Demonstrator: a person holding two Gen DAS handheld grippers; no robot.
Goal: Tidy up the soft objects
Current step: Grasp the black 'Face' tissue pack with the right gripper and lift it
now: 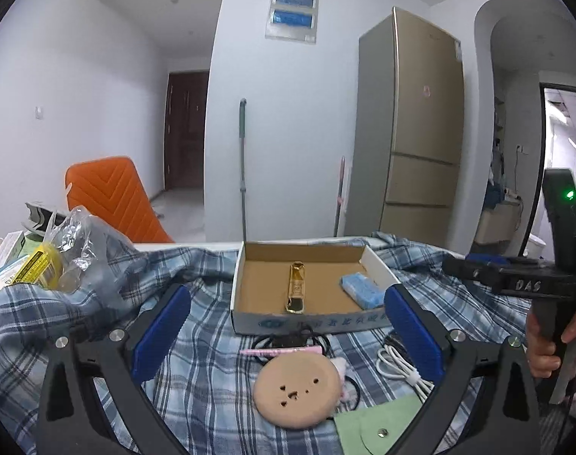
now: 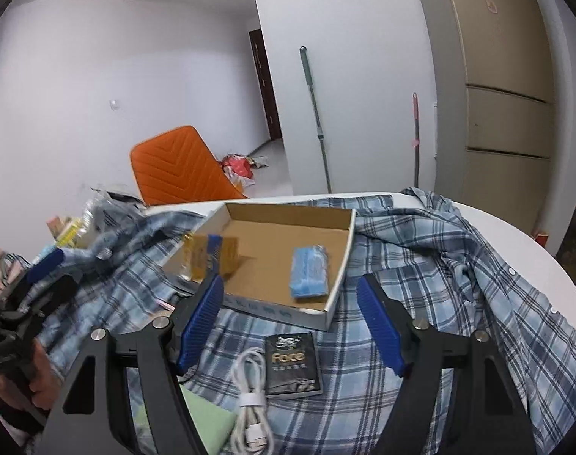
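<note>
Two items lie in the box (image 1: pixel 246 265). Left gripper (image 1: pixel 288 326) and right gripper (image 2: pixel 290 322) gape, holding nothing. Likely next: round puff (image 1: pixel 297 390), needing a soft pinch.

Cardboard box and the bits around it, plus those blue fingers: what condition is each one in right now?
Cardboard box: open, lidless, upright on the plaid shirt.
Blue sponge: lying inside the box.
Gold packet: lying inside the box.
White cable: coiled, tied, outside the box.
Round tan pad: flat on the shirt, outside the box.
Left gripper: fingers wide apart, empty.
Right gripper: fingers apart, empty.
</note>
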